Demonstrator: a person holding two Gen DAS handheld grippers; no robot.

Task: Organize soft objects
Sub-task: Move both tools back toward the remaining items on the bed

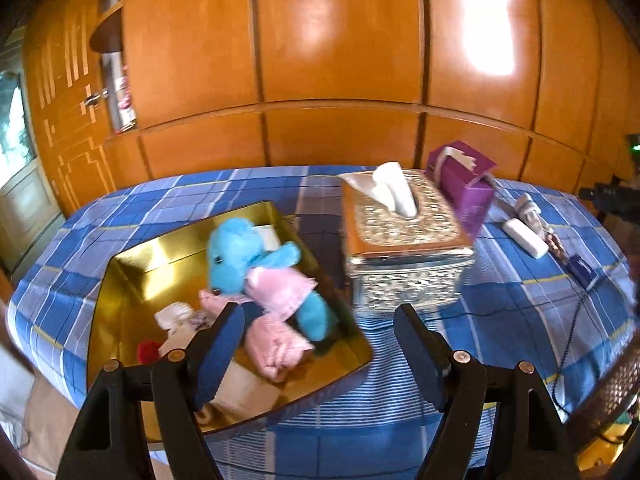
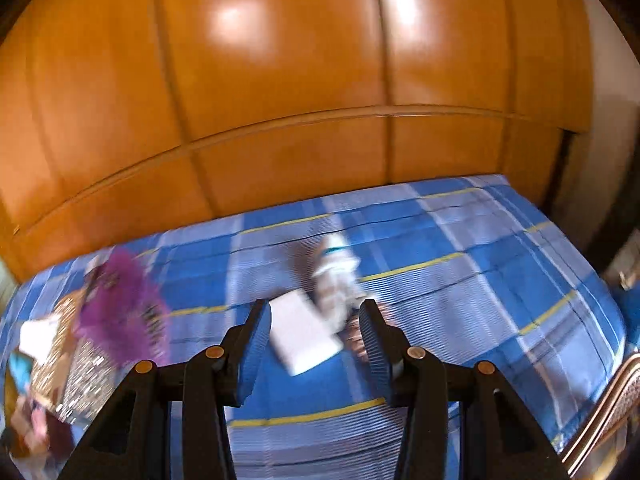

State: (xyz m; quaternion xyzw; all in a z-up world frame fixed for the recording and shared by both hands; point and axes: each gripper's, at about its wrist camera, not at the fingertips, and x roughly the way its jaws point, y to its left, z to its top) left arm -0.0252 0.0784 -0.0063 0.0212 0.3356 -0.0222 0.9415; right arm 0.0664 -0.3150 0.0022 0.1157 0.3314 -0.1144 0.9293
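lying just ahead of the right gripper (image 2: 315, 342), a white folded piece (image 2: 305, 330) and a rolled pale cloth (image 2: 335, 276) stretch away up the blue plaid bedspread (image 2: 500, 264), blurred; its jaws stand apart, holding nothing. the left gripper (image 1: 320, 346), also released and empty, hangs by the gold box (image 1: 132, 264) holding the blue plush (image 1: 256, 256). orange wardrobe panels (image 2: 280, 80) stand behind.

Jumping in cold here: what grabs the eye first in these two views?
The bright blue plush toy lying in the gold box at left on the plaid bed, with pink cloth beside it. Right of the box stands an ornate tissue box; the open right gripper points toward a white block.
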